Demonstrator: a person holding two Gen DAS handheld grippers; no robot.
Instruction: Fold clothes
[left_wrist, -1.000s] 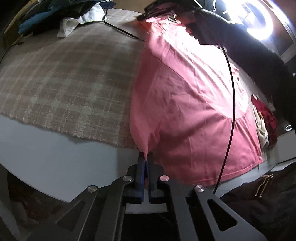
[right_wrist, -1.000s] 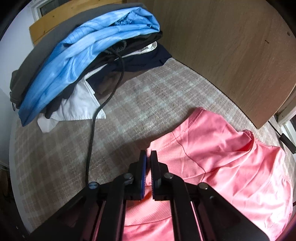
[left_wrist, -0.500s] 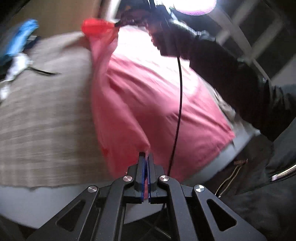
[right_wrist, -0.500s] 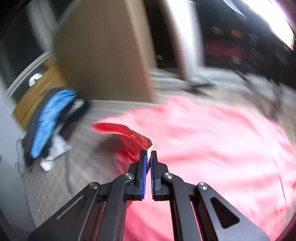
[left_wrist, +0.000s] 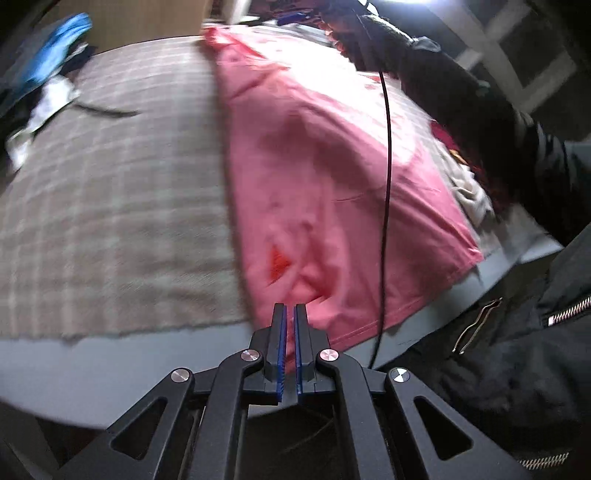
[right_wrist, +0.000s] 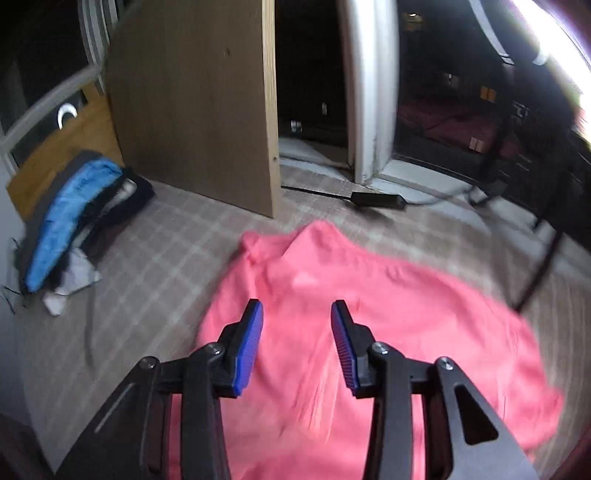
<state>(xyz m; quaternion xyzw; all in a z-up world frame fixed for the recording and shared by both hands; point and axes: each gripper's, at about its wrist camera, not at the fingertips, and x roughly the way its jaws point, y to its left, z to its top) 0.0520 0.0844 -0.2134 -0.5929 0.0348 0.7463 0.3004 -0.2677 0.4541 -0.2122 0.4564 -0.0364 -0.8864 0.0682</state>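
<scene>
— Where is the pink shirt laid?
— Spread on the checked blanket; its hem is pinched at six o'clock by the left gripper.
— And the right gripper?
— Its jaws have just been opening; nothing is held.

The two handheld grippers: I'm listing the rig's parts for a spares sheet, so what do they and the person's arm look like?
Both the left gripper and the right gripper have black angular linkage arms with triangular cutouts and silver round bolts. Their fingers are black with ribbed blue pads. A thin black cable hangs by the left one. The person's sleeve is black, on a jacket with metal zips.
</scene>
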